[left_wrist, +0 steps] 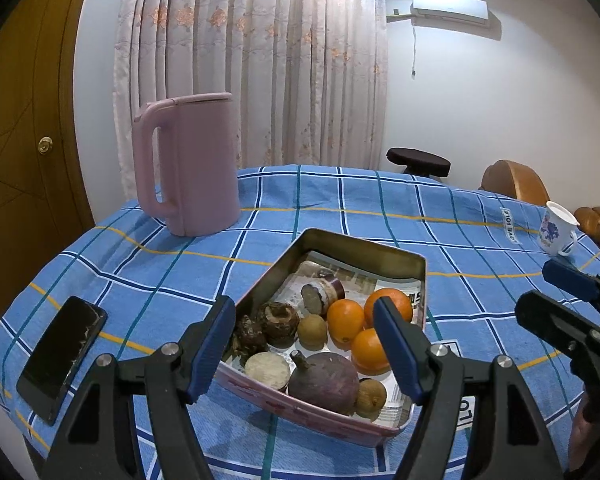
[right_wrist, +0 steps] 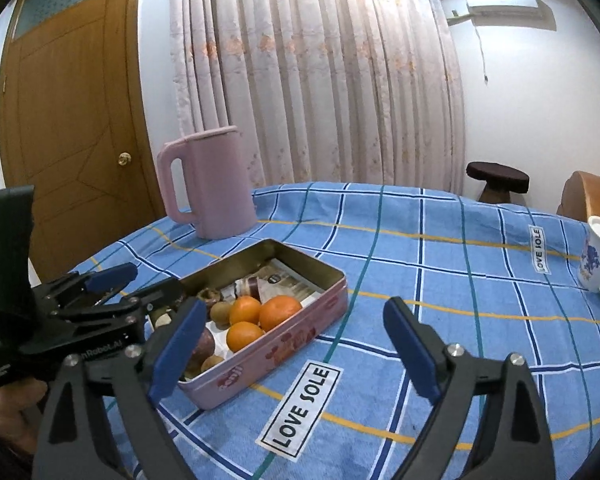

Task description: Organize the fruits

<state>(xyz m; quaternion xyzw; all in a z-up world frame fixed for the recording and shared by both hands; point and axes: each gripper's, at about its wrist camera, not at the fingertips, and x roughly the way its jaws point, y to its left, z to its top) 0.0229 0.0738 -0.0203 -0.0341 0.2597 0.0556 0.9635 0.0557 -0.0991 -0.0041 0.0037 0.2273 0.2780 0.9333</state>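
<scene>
Risk sits mainly with the round, smooth-skinned produce: an off-centre pinch could squirt a piece out of the flat blue pads and send it rolling across the cloth. At far left in the left wrist view a dark phone (left_wrist: 62, 356) with a cracked glossy face lies flat near the table edge, and a careless sweep could knock it off. Behind it stands a matte pink kettle (left_wrist: 192, 164), tall and top-heavy in shape. The left gripper (left_wrist: 304, 348) hangs released, jaws spread wide and empty, over the near rim of the tin (left_wrist: 364, 254), a shallow rectangular metal box with a pink outside and paper lining. Inside lie 3 glossy oranges (left_wrist: 345, 319), a dull purple round fruit (left_wrist: 324, 382), rough brown tubers (left_wrist: 278, 320) and small tan fruits (left_wrist: 312, 330), packed close together, so a pad could bruise or shove a neighbour. The right gripper (right_wrist: 300, 356) is likewise spread and holds nothing, over bare blue checked tablecloth (right_wrist: 440, 280) beside the tin. At far right a glazed white mug (right_wrist: 598, 258) stands near the edge, within reach of a stray elbow.
</scene>
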